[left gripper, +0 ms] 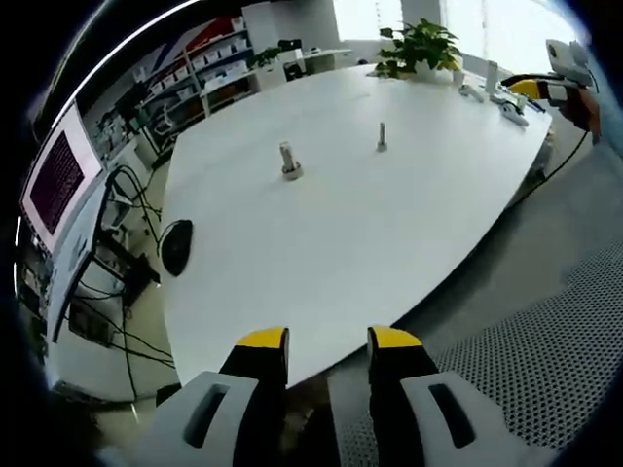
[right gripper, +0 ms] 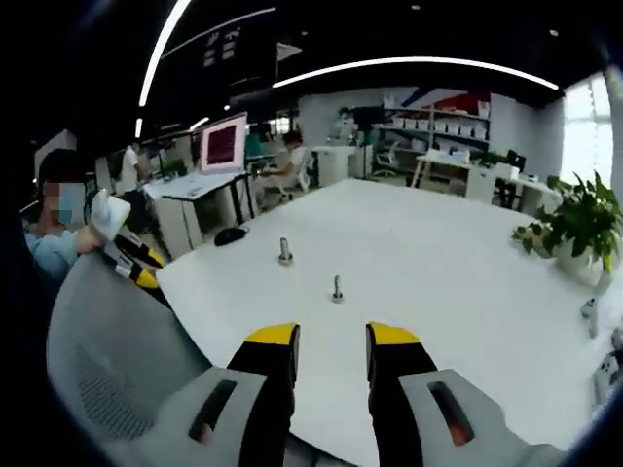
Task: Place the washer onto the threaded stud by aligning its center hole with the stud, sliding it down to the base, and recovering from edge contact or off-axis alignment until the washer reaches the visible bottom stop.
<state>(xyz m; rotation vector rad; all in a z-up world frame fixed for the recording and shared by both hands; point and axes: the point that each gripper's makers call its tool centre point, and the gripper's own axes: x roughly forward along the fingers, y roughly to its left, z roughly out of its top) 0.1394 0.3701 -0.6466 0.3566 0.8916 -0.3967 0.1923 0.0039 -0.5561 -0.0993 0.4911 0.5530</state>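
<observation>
Left tool (left gripper: 326,341) jaws parted, nothing between; right tool (right gripper: 331,336) likewise, both held level.

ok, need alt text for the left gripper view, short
A white table holds two small upright metal studs: a thicker one with a washer at its base and a thinner one farther right. The open, empty hand-held gripper with yellow tips hangs at the table's near edge; a potted plant stands at the far end.
</observation>
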